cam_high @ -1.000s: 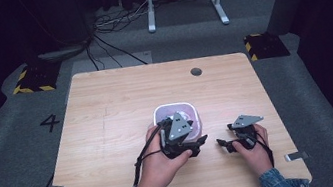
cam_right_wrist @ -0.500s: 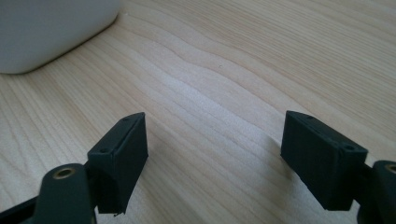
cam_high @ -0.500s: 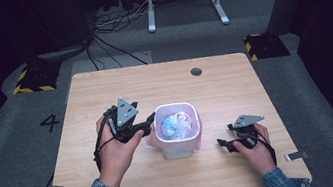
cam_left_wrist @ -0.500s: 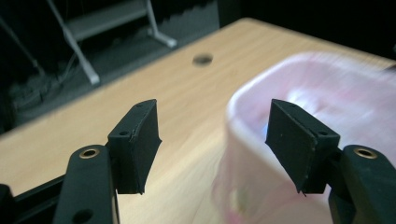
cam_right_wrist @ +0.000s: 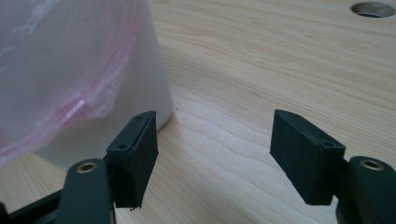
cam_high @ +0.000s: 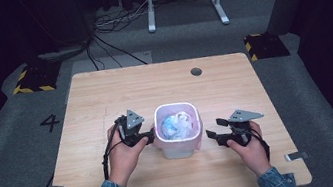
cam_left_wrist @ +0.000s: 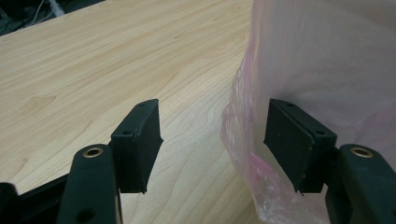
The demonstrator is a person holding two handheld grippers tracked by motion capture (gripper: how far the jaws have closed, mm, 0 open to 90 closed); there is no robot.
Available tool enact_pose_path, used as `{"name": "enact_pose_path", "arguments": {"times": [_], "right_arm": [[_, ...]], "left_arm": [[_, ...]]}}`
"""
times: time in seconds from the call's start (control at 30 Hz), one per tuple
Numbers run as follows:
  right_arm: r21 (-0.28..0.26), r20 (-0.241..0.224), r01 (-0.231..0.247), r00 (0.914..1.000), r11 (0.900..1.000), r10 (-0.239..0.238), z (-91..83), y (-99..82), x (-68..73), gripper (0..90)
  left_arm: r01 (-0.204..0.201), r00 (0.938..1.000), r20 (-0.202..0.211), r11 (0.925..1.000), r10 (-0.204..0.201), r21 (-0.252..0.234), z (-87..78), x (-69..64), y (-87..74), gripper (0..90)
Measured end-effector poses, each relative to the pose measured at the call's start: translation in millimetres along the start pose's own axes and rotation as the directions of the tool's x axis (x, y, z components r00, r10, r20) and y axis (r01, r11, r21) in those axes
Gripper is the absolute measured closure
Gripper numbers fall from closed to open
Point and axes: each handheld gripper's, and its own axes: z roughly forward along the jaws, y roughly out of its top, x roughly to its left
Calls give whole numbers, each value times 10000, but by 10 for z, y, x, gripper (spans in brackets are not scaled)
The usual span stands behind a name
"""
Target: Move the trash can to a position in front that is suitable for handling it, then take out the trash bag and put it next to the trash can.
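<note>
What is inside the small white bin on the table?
The bin is lined with a pink bag folded over its rim, and crumpled white and blue trash lies inside. Anything beneath that trash is hidden.

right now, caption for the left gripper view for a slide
Open left gripper at the pink bag liner draped over a small bin on the wooden table.

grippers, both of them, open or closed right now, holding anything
Left hand-held gripper: open, holding nothing, beside the bin liner.
Right hand-held gripper: open, empty.
</note>
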Motion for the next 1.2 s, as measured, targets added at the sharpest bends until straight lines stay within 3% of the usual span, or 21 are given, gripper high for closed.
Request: {"name": "enact_pose_path", "arguments": {"times": [0.07, 0.13, 0.2, 0.3, 0.47, 0.53, 0.7, 0.93, 1.2], "right_arm": [[54, -65, 61, 10000, 10000, -61, 60, 33, 53, 319], [62, -149, 132, 9998, 9999, -131, 98, 62, 107, 320], [145, -69, 278, 9996, 9995, -277, 104, 81, 145, 340], [363, 69, 308, 9995, 9989, -311, 18, 55, 134, 340], [564, 245, 322, 9991, 9979, -337, -154, -11, 96, 340], [561, 253, 178, 9995, 9983, -193, -201, -45, 76, 337], [575, 279, -52, 9996, 9983, 36, -264, -100, 30, 310], [336, 343, -15, 9994, 9994, 4, -450, -71, 30, 299], [130, 295, 169, 9994, 9998, -173, -737, -26, 83, 298]], "left_arm": [[316, 9990, 335, 9995, -313, -92, 43, -23, -36, 368], [260, 9984, 492, 9996, -264, 95, 67, -60, -55, 383], [-86, 9994, 331, 9996, 78, 254, 79, -139, -70, 433], [142, 9968, 784, 9998, -154, 161, 91, -237, -104, 464], [-496, 9941, 978, 9982, 460, 343, 65, -437, -99, 477], [-518, 9923, 1149, 9979, 470, 388, 54, -496, -103, 472], [-298, 9920, 1233, 9995, 284, 102, 31, -529, -141, 391], [-231, 9960, 854, 9985, 273, -505, -274, -489, -128, 310], [-475, 9941, 962, 9983, 505, -329, -508, -518, -192, 288]]}}
